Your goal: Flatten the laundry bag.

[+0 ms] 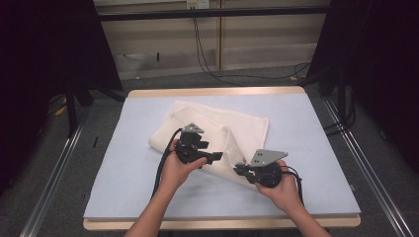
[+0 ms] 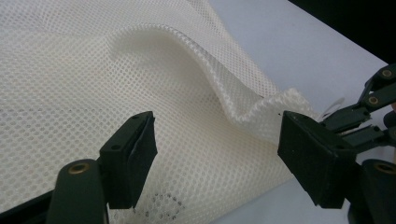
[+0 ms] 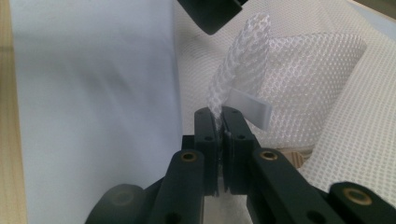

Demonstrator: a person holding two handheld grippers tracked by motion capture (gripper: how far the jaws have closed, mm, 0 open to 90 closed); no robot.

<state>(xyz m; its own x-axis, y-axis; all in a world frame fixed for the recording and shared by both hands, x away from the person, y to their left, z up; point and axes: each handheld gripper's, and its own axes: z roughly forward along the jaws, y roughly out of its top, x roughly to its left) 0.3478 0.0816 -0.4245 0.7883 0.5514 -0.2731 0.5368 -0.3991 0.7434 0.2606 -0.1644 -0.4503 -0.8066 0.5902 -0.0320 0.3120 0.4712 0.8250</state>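
High view first: we see a cream mesh cloth (image 1: 217, 136), loosely folded, lying on the pale blue padded worktop (image 1: 123, 177). Our left tool (image 1: 213, 157) hovers over its middle; our right tool (image 1: 241, 169) sits at its near corner, likely to lift it for unfolding.

Left gripper view: the left tool (image 2: 217, 154) gapes wide with nothing between its jaws, above soft honeycomb netting.

Right gripper view: the right tool (image 3: 223, 133) is pinched tight on a rolled edge of the netting, beside a white label tab (image 3: 250, 108).
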